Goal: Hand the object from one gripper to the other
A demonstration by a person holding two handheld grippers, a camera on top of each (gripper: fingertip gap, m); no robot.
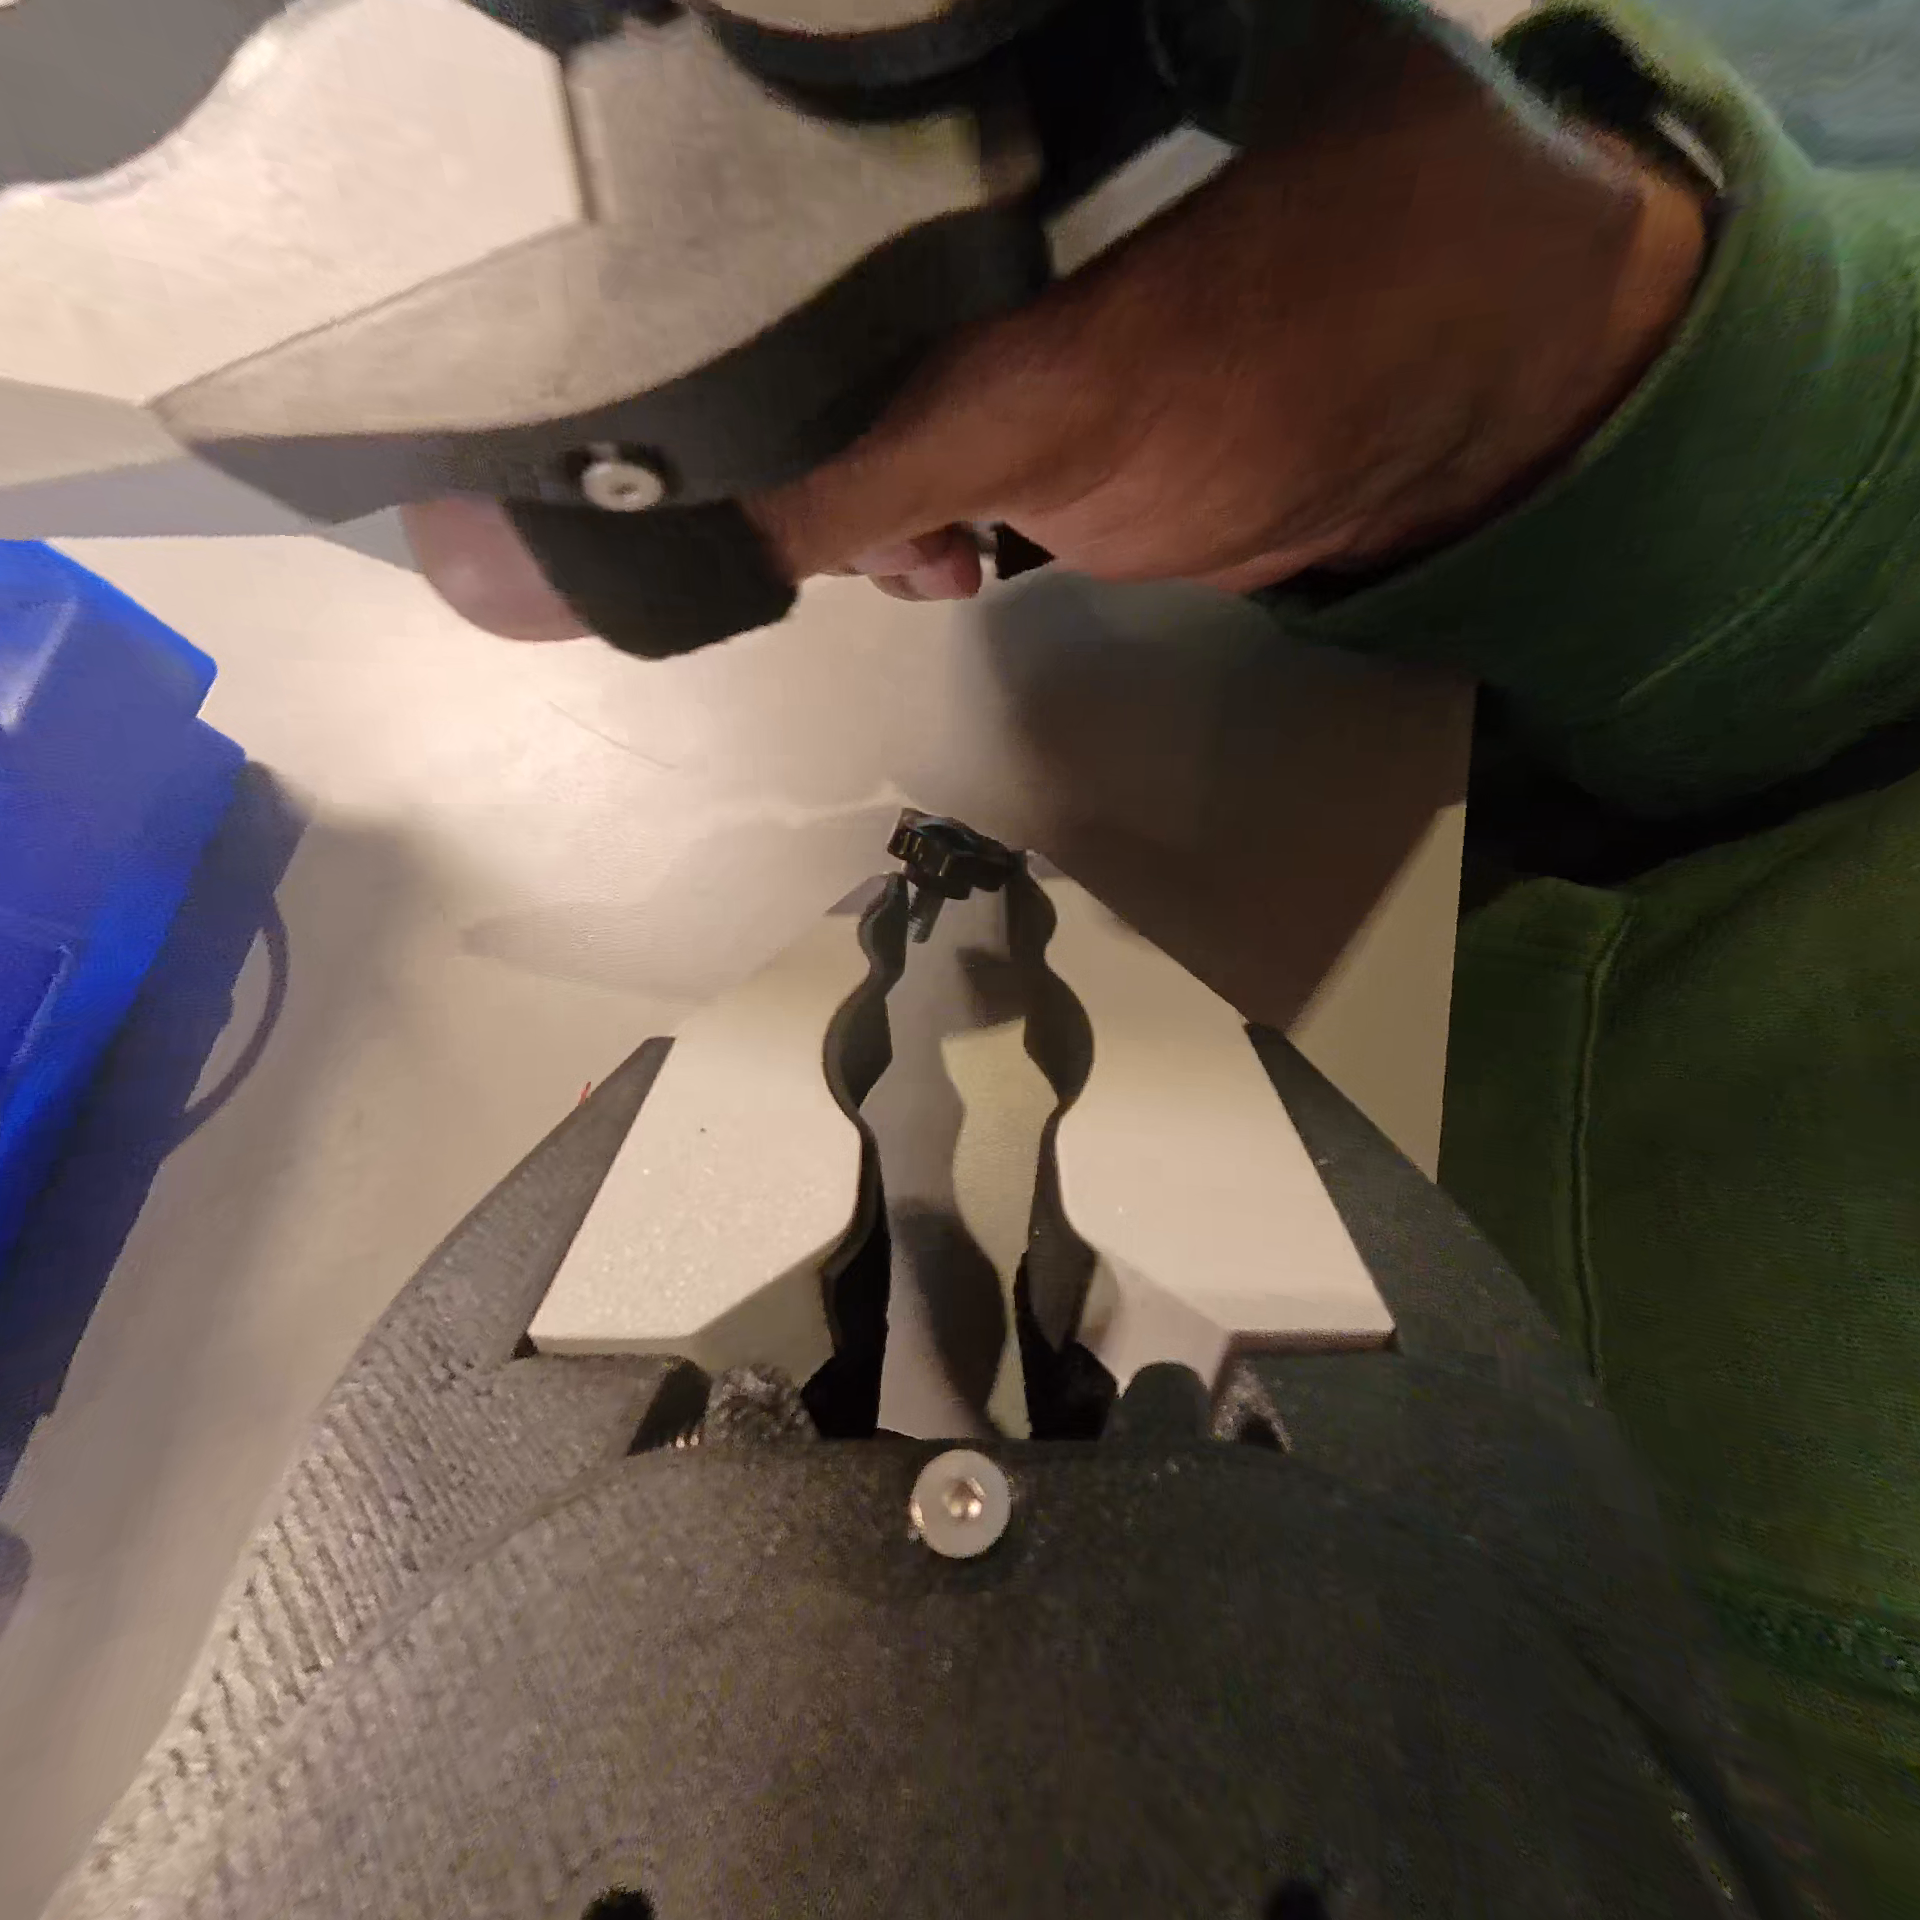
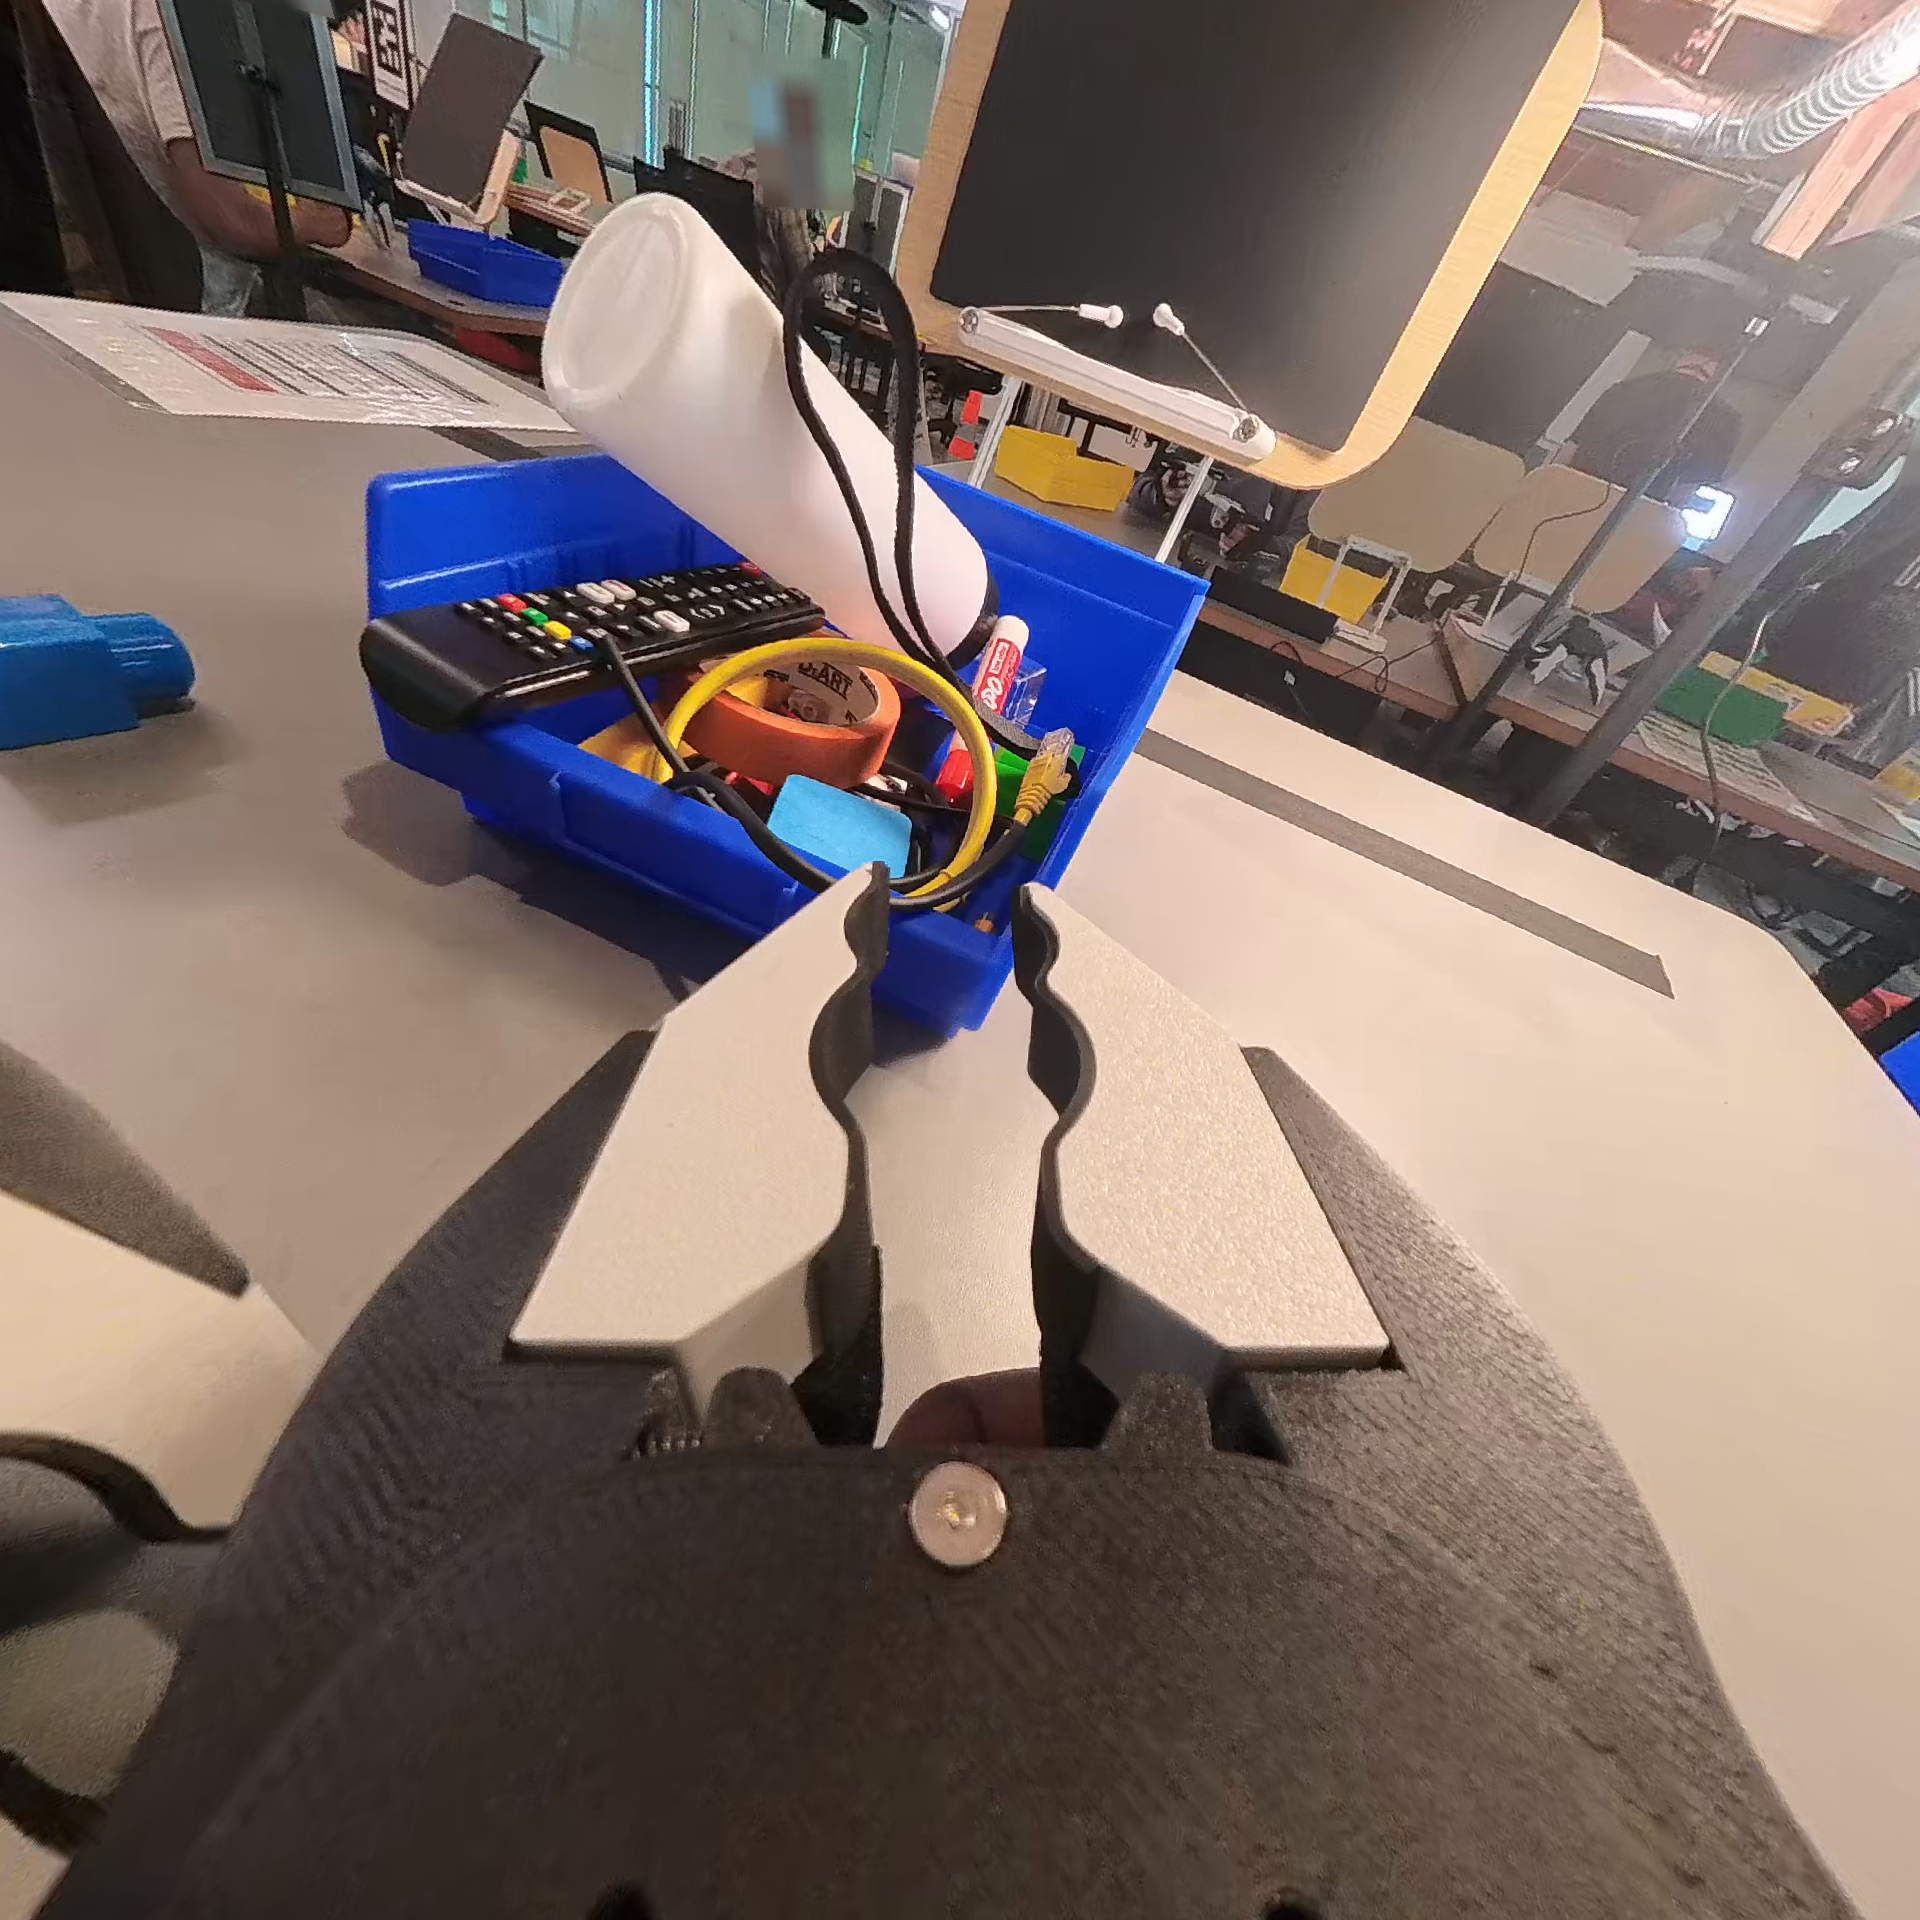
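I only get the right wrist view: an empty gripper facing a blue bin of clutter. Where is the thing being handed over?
Observer: The left gripper pinches it at its tips: a small black knob with a screw stem.
Operator: Is my gripper close to it?
Observer: The right gripper has its body filling the top of the left wrist view, above the knob.
Operator: Who holds it?
Observer: A hand in a green sleeve.

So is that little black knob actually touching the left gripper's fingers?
Touching. In the left wrist view the black knob sits pinched at the tips of the left gripper, with no gap showing.
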